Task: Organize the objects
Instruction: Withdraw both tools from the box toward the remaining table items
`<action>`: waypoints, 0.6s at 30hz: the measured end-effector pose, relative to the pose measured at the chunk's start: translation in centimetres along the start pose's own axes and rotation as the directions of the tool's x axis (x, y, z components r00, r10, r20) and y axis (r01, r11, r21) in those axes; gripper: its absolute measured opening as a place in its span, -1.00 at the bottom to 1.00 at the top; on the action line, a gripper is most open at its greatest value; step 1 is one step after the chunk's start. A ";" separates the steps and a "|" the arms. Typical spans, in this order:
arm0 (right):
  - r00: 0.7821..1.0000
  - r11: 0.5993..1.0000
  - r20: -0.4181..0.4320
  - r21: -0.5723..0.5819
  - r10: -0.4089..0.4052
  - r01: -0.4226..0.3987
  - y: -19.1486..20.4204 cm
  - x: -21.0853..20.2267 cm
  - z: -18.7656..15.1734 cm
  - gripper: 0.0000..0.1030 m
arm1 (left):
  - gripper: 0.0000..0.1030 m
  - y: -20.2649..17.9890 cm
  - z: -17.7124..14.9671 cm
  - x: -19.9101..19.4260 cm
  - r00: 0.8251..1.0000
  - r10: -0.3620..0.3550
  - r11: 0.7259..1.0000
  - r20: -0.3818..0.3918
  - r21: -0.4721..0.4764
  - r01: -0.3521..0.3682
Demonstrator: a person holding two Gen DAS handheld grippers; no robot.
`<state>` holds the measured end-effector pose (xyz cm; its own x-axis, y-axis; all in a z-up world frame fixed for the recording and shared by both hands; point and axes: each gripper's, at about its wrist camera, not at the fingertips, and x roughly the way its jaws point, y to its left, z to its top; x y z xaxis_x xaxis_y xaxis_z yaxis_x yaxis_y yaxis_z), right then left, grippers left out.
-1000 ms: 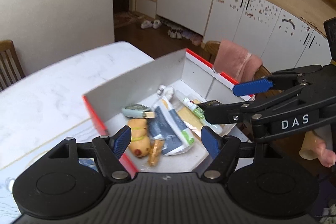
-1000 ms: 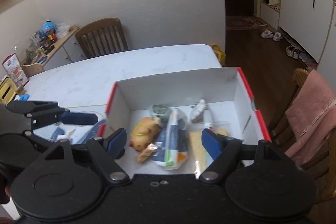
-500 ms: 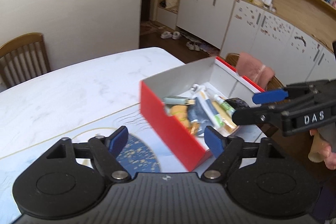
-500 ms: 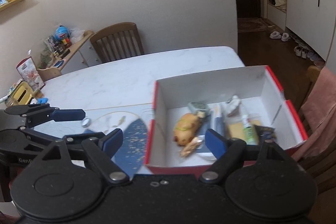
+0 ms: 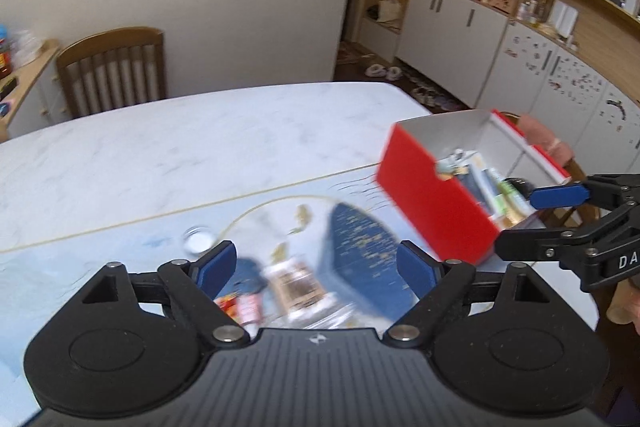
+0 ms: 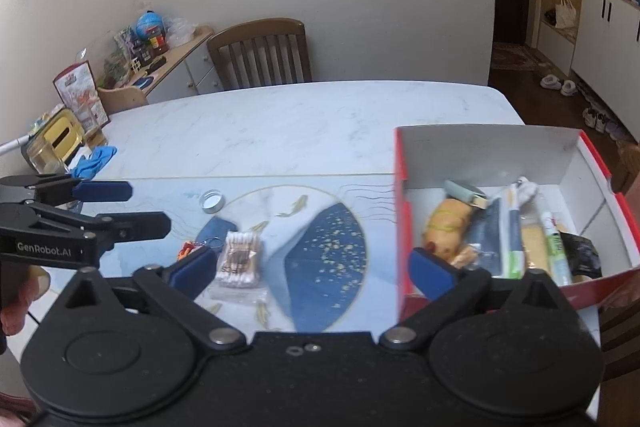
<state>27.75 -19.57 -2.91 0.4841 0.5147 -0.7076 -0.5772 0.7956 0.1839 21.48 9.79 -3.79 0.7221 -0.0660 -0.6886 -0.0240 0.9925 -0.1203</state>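
- Two grippers, left gripper (image 5: 316, 267) and right gripper (image 6: 312, 269), hang tilted down over the table (image 6: 280, 123); both jaws are opening, nothing between them.
- Nearest, just beyond the right gripper, lies the swab pack (image 6: 240, 259): light and soft, I think, with slippery wrap. Pinch its short sides.
- Beyond it lies a small lid (image 6: 212, 201).
- Off to the right sits the red box (image 6: 400, 227), already part full.

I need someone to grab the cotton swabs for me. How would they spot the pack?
On the white marble table, look left of the red box, on the blue patterned mat. The cotton swab pack is the clear packet of pale sticks, nearer the camera than the round silver lid and beside the blue key tag.
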 end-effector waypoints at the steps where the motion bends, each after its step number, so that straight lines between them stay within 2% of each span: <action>1: 1.000 1.000 -0.005 -0.010 -0.002 0.002 0.6 0.3 -0.1 0.99 | 0.80 0.7 -0.4 -0.1 1.000 0.007 1.000 0.000 -0.006 -0.007; 5: 1.000 0.999 -0.021 -0.043 -0.017 0.016 2.8 1.8 -0.3 0.99 | 1.00 3.3 -1.8 -0.5 0.999 0.043 0.999 0.019 -0.006 -0.043; 18: 0.993 0.999 -0.115 -0.049 -0.027 0.021 6.7 7.9 -0.5 0.99 | 1.00 8.9 -6.0 2.4 0.993 0.111 0.994 -0.034 0.024 -0.111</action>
<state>27.37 -10.33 -7.55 0.4208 0.4532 -0.7858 -0.5985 0.7897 0.1349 18.79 17.80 -10.80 0.6913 0.0415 -0.7214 -0.0871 0.9959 -0.0262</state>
